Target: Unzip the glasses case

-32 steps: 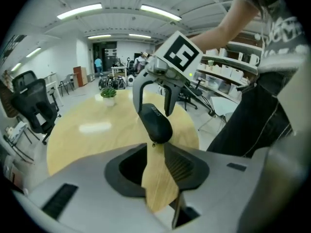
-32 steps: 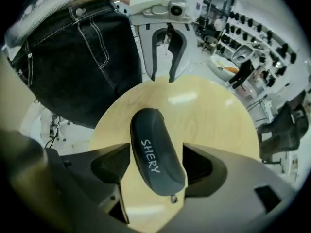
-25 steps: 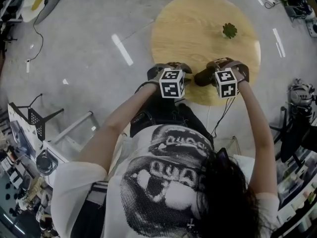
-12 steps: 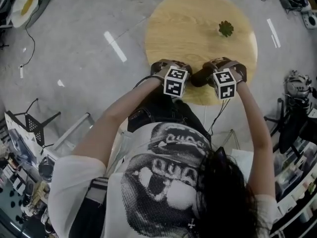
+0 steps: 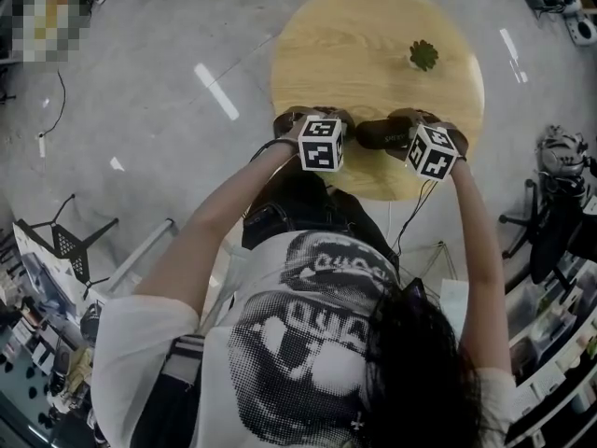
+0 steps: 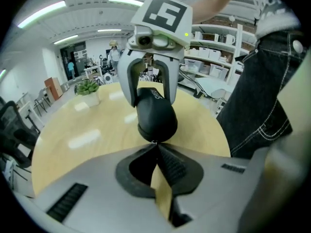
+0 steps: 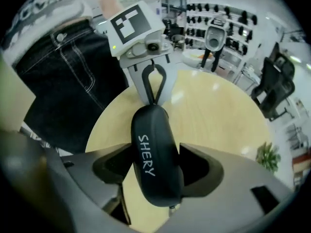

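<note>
The glasses case (image 5: 381, 133) is over the near edge of the round wooden counter (image 5: 373, 26), long axis running left-right, spanned between both grippers. I can't tell whether it rests on the counter or hangs just above it.

On the right gripper (image 7: 156, 168) the fingers are grasping the case across its body, one finger on each side, toward the case's right end. The white "SHERY" lettering (image 7: 146, 155) faces up. A small metal bit (image 7: 171, 208) hangs off the case's right end, just past the fingers — too small to name.

On the left gripper (image 6: 156, 145) the fingers are clenched, tips pressed together right at the case's left end and touching it — what exactly they pinch there is too small to tell.

A small green plant (image 5: 424, 54) stands at the far right of the counter, well apart from the case and both grippers.
</note>
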Tool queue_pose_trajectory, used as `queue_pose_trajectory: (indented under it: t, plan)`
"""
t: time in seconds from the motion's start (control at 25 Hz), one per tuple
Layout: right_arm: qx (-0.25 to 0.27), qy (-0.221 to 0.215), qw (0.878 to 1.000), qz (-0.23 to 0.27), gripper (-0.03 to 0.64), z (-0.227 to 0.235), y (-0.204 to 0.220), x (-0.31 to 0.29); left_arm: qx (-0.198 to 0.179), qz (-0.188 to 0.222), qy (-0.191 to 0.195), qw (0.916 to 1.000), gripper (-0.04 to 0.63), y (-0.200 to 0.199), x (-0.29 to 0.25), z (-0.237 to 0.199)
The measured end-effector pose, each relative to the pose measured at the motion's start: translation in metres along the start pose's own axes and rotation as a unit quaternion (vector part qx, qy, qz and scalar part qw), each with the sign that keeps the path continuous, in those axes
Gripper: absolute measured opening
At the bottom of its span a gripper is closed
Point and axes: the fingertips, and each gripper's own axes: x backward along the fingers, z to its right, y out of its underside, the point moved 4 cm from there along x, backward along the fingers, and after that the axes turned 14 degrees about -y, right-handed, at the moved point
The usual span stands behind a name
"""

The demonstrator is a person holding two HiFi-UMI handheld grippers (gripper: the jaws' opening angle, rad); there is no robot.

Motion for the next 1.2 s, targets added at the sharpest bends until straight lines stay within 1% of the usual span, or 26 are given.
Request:
queue_pose_trajectory:
  t: [0.08, 0.2, 0.36, 0.44, 0.52, 0.64, 0.72, 0.8, 0.88, 0.96, 1.08, 1.16, 1.2]
  plan:
    - [-0.047, 0.017, 0.998, 0.033, 0.302, 0.007, -0.002, 0.004, 0.004, -0.003, -0.009, 0.9999, 0.012, 0.002, 0.003, -0.008]
    - [-0.099, 0.036, 0.993, 0.062, 0.302, 0.015, -0.002, 0.006, 0.012, -0.006, -0.021, 0.9997, 0.012, 0.004, 0.003, -0.011]
    - [-0.15, 0.055, 0.984, 0.081, 0.302, 0.021, -0.001, 0.008, 0.043, -0.003, -0.034, 0.9985, 0.012, 0.003, 0.001, -0.014]
    - [-0.18, 0.059, 0.977, 0.101, 0.302, 0.024, -0.001, 0.009, 0.058, -0.001, -0.04, 0.9975, 0.012, 0.003, 0.001, -0.017]
    - [-0.221, 0.063, 0.965, 0.129, 0.302, 0.029, -0.001, 0.009, 0.072, -0.001, -0.048, 0.9963, 0.012, 0.003, 0.0, -0.021]
    - [-0.291, 0.074, 0.939, 0.167, 0.302, 0.033, -0.004, 0.01, 0.089, -0.004, -0.058, 0.9943, 0.012, 0.004, 0.0, -0.028]
    - [-0.329, 0.082, 0.923, 0.181, 0.302, 0.032, -0.006, 0.009, 0.094, -0.004, -0.061, 0.9937, 0.012, 0.005, 0.0, -0.031]
    - [-0.351, 0.093, 0.912, 0.188, 0.302, 0.03, -0.008, 0.008, 0.094, -0.005, -0.063, 0.9935, 0.012, 0.006, 0.0, -0.032]
    - [-0.352, 0.103, 0.911, 0.188, 0.304, 0.029, -0.01, 0.007, 0.089, -0.007, -0.065, 0.9939, 0.012, 0.008, 0.0, -0.034]
    - [-0.345, 0.1, 0.915, 0.186, 0.304, 0.028, -0.01, 0.007, 0.075, -0.011, -0.066, 0.995, 0.012, 0.01, -0.001, -0.037]
    - [-0.331, 0.081, 0.923, 0.178, 0.301, 0.028, -0.011, 0.011, 0.048, -0.018, -0.069, 0.9963, 0.012, 0.011, -0.002, -0.043]
    - [-0.32, 0.074, 0.929, 0.174, 0.321, 0.031, -0.011, 0.016, 0.03, -0.022, -0.073, 0.9966, 0.012, 0.012, -0.002, -0.049]
    - [-0.319, 0.07, 0.929, 0.174, 0.324, 0.033, -0.011, 0.019, 0.021, -0.024, -0.076, 0.9966, 0.012, 0.013, -0.002, -0.052]
